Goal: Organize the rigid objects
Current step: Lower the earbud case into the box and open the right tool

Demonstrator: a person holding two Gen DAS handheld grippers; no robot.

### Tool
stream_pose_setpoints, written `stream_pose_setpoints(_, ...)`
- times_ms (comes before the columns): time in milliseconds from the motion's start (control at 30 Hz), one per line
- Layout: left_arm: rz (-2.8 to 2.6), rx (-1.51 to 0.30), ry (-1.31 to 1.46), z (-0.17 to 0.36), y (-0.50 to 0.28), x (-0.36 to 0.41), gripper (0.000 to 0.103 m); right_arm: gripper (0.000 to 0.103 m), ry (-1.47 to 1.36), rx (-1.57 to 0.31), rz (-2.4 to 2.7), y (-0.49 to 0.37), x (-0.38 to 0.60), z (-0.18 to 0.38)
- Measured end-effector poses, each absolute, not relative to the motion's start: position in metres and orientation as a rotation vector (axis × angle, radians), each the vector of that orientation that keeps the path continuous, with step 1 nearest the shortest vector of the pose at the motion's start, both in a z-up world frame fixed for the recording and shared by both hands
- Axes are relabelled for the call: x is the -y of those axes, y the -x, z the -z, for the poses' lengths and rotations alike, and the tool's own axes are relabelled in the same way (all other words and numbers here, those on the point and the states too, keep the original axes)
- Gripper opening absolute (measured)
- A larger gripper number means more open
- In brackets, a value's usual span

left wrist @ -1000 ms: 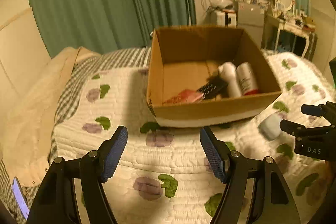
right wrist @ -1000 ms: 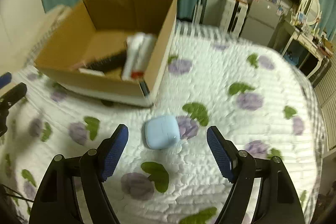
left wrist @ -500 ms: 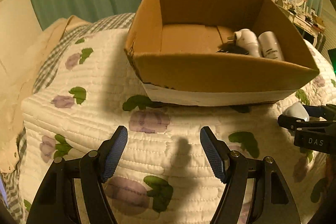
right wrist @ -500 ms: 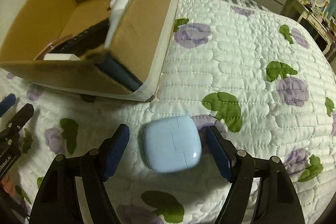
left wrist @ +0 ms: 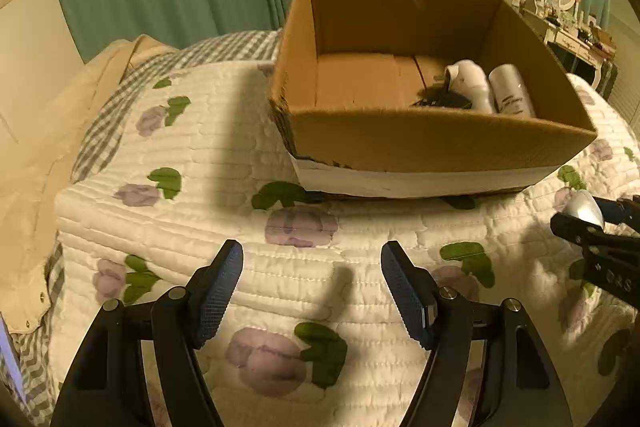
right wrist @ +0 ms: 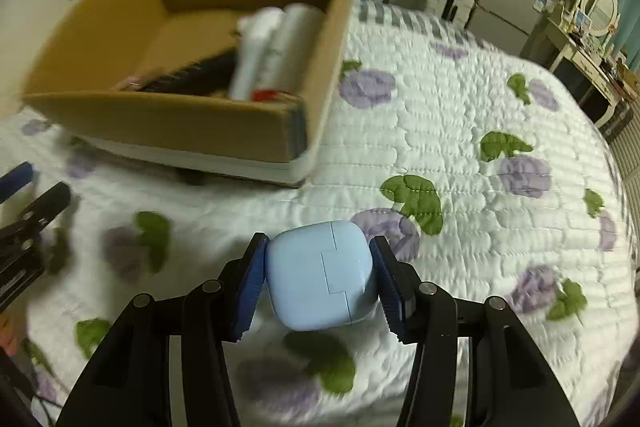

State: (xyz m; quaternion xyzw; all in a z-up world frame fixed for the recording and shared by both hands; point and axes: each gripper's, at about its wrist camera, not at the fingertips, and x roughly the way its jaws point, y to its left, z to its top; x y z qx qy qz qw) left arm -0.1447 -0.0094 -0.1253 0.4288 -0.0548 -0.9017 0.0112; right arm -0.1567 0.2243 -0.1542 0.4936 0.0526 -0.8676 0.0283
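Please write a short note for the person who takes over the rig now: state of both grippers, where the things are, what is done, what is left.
Right gripper: shut on the blue case, a finger on each side; the view is blurred, so I cannot tell if it is off the quilt.
Left gripper: open, holds nothing, above the quilt before the box.
Done: two white bottles and a dark item lie in the box.
Left: put the case into the box.
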Motion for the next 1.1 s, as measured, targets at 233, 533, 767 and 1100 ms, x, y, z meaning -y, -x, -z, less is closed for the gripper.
stream_pose_setpoints(233,2.878,0.17,-1.258,0.088,0.123,0.011,0.074,0.051,-1.383,-0.172,2.658,0.12,-0.193,0.105)
stream_pose_setpoints(533,2.951,0.138,-1.098,0.026,0.096,0.021,0.074,0.051,-1.161,-0.209,2.687,0.091,-0.156,0.036)
stream_pose_setpoints(767,2.979,0.138,-0.979,-0.011,0.101,0.027,0.074,0.051,-0.977,-0.179,2.717,0.097,-0.146,-0.02)
stream_pose_setpoints(1100,2.968,0.152,-0.905,-0.023,0.166,0.028,0.074,0.051,-0.877,-0.095,2.732,0.169,-0.145,-0.03)
